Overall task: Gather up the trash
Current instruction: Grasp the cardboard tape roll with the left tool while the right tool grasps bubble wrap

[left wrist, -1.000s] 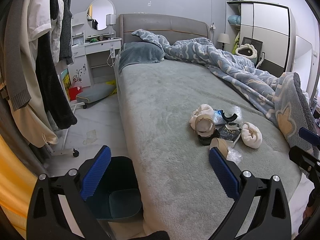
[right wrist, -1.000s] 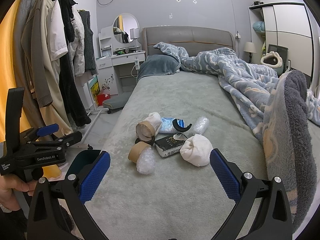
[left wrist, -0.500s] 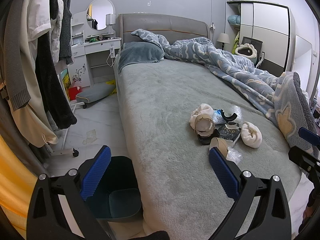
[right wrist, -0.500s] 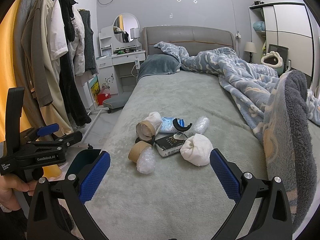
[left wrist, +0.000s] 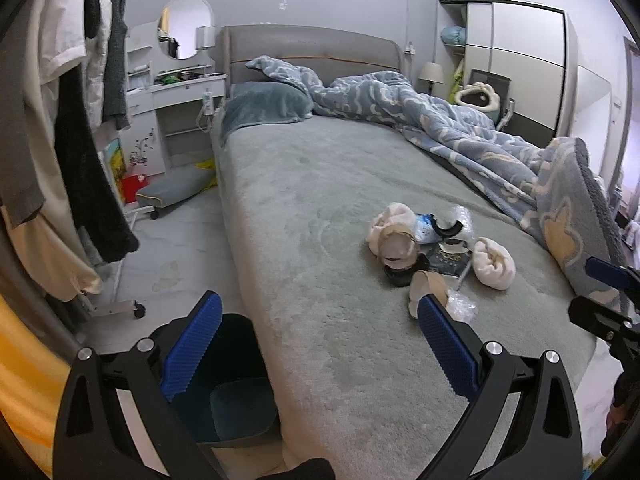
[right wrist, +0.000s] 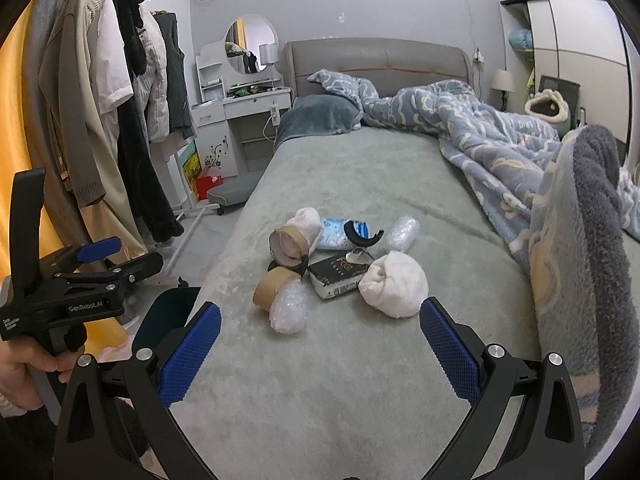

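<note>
A pile of trash lies on the grey bed: two cardboard tape rolls, a bubble-wrap wad, a black box, a white sock ball, a blue-white wrapper and a black curved piece. The pile also shows in the left wrist view. A dark bin stands on the floor beside the bed. My left gripper is open and empty, above the bin and bed edge. My right gripper is open and empty, short of the pile.
A blue patterned duvet is bunched along the bed's right side. A clothes rack with hanging coats stands on the left. A white vanity desk and a grey floor cushion are by the headboard. A wardrobe is at the far right.
</note>
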